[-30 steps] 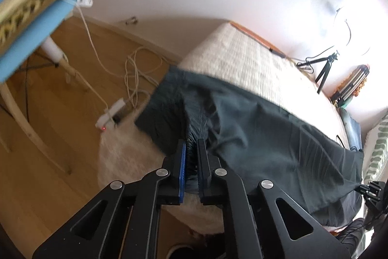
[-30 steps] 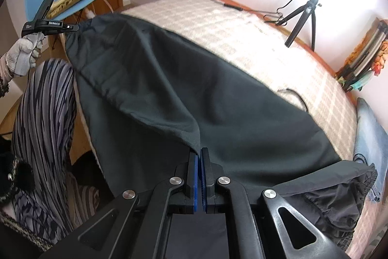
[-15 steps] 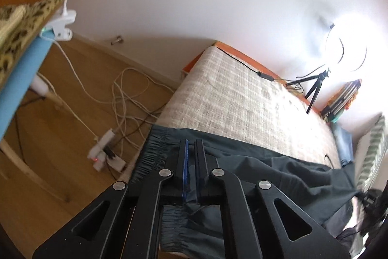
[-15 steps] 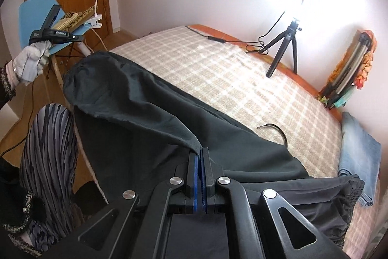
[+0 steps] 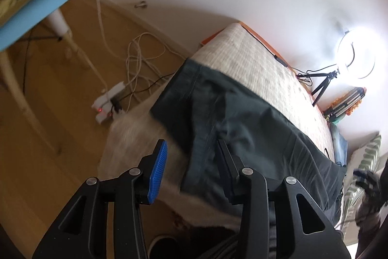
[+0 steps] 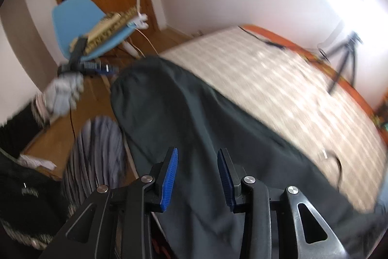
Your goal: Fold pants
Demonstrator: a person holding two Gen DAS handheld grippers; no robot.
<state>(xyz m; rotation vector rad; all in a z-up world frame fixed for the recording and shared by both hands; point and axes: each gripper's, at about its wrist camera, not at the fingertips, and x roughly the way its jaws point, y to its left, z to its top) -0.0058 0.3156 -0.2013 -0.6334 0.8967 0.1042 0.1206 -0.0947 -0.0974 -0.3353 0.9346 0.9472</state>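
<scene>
Bed w/ beige checked cover [image 6: 278, 89] [image 5: 247, 57]: fills rt half of both views, orange frame edge along far side.
Dark grey-green fabric pants [image 6: 194, 128] [image 5: 242, 125]: spread flat across near part of bed, one end draping over bed's edge toward wood floor; free of both tongs.
Light-blue plastic chair [image 6: 72, 21]: on floor by wooden door, patterned cushion on seat, white clip lamp attached.
Left tongs [image 5: 191, 162]: black, blue-ribbed pads, jaws wide apart, holding nothing; above pants' edge at bedside.
Right tongs [image 6: 197, 169]: same build, jaws wide apart, nothing held; over pants' mid section.
Ring light on black tripod [image 5: 356, 57]: far bed corner.
White power strip [image 5: 109, 101]: on floor, cables tangled.
</scene>
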